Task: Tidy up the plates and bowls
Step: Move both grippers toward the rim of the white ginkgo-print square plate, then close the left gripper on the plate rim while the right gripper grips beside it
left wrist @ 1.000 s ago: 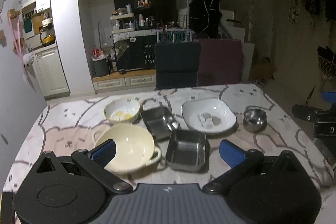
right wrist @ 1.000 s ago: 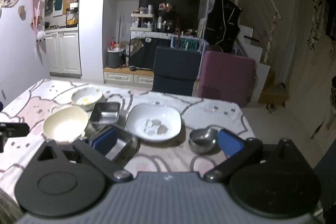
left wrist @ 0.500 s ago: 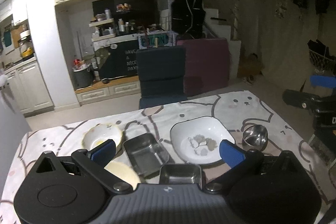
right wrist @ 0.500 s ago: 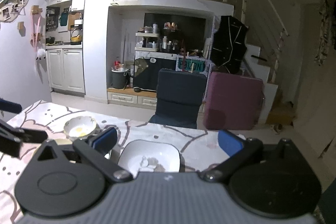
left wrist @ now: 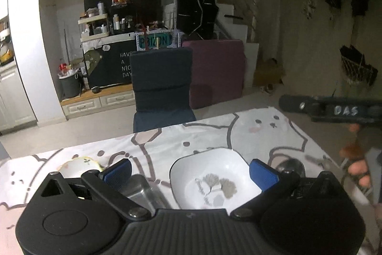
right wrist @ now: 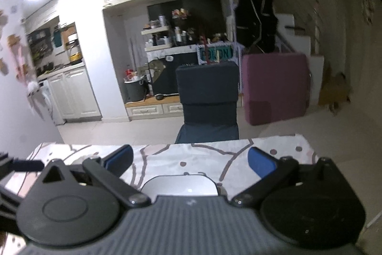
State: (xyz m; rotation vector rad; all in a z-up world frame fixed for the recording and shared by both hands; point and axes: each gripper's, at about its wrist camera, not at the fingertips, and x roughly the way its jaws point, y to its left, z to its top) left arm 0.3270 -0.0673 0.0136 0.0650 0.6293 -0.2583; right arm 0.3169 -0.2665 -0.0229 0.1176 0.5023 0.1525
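On patterned tablecloth point(left wrist: 250, 135): white square ceramic dish point(left wrist: 212, 181), unheld. Left gripper point(left wrist: 189, 171) and right gripper point(right wrist: 188, 159) spread, empty. Risked clipping rim, skidding dish off.

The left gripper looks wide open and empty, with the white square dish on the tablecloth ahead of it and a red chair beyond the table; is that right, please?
Nearly: the chair is dark blue, not red, as the left wrist view shows. The left gripper is indeed wide open and empty, with the white square dish ahead.
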